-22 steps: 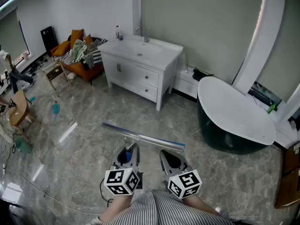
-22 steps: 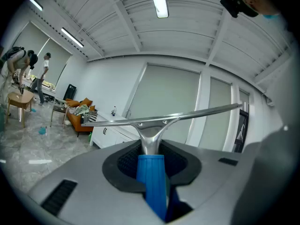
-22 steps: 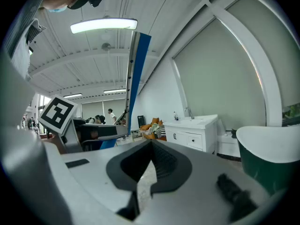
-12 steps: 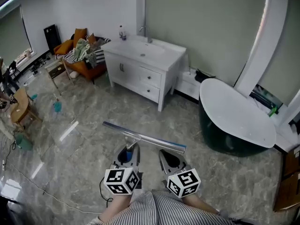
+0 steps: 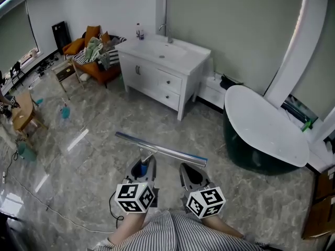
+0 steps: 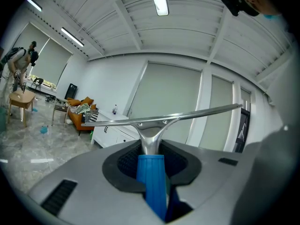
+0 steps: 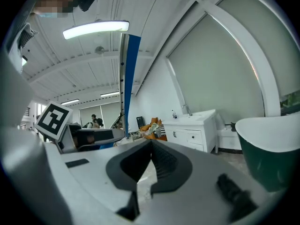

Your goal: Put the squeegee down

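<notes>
The squeegee (image 5: 162,150) has a long metal blade and a blue handle (image 6: 152,177). In the head view it hangs level above the marble floor, blade crosswise in front of both grippers. My left gripper (image 5: 144,165) is shut on the blue handle, and the blade (image 6: 173,117) spans the left gripper view above the jaws. My right gripper (image 5: 189,173) is beside it on the right, shut with nothing between its pads (image 7: 151,146). In the right gripper view the blade (image 7: 130,78) stands as an upright strip at the left.
A white vanity with a sink (image 5: 162,72) stands ahead against the wall. At the right is a dark green bathtub with a white rim (image 5: 261,132). An orange sofa with clothes (image 5: 91,56) and a wooden chair (image 5: 23,116) are at the left. A cable (image 5: 31,192) lies on the floor.
The head view has drifted a little, so the room has shifted in the picture. Both grippers and the squeegee keep their places relative to each other.
</notes>
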Motion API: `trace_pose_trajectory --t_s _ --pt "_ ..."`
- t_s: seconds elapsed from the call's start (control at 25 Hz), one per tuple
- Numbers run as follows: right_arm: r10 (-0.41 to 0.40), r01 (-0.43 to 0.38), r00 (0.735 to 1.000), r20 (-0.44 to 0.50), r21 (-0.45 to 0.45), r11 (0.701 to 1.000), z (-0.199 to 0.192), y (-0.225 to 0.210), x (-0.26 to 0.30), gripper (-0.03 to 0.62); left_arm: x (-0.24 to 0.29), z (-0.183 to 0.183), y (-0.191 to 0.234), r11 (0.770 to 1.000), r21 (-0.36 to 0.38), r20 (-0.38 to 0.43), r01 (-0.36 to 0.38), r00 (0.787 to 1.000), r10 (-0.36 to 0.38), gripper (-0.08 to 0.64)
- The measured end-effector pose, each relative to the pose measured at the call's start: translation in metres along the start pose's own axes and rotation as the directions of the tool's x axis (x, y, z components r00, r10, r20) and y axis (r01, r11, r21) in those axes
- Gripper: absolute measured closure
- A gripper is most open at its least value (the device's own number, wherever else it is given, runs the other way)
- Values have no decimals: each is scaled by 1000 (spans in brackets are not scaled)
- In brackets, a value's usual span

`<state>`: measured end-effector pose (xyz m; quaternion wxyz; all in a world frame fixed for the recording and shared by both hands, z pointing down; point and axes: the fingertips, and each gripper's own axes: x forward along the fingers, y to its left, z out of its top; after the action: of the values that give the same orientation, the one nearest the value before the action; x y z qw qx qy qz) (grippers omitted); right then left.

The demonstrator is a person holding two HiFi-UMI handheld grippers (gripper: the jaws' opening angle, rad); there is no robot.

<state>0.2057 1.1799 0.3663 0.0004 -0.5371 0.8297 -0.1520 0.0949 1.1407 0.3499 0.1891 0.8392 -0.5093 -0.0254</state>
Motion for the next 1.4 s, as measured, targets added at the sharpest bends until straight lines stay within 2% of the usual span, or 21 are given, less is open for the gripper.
trace_pose_trajectory --t_s 0.28,0.52,0.72,1.12,1.4 --pt "70 -70 998 -11 -18 997 -2 -1 -4 575 18 -8 -20 1000 6 -11 18 1000 -18 457" --pt "62 -61 997 -37 22 998 -16 -23 -14 575 25 -34 -34 1000 -14 -50 10 999 -10 458" --pt "69 -67 996 -54 28 997 -17 -35 -5 575 39 -35 -32 1000 -5 -63 -5 998 5 459" --pt "86 -82 992 -87 49 995 -18 -56 54 575 94 -30 1 1000 -9 -90 -15 996 14 457" --pt "78 -77 995 -59 14 997 13 -67 138 575 157 13 51 1000 -8 -57 -2 998 1 458"
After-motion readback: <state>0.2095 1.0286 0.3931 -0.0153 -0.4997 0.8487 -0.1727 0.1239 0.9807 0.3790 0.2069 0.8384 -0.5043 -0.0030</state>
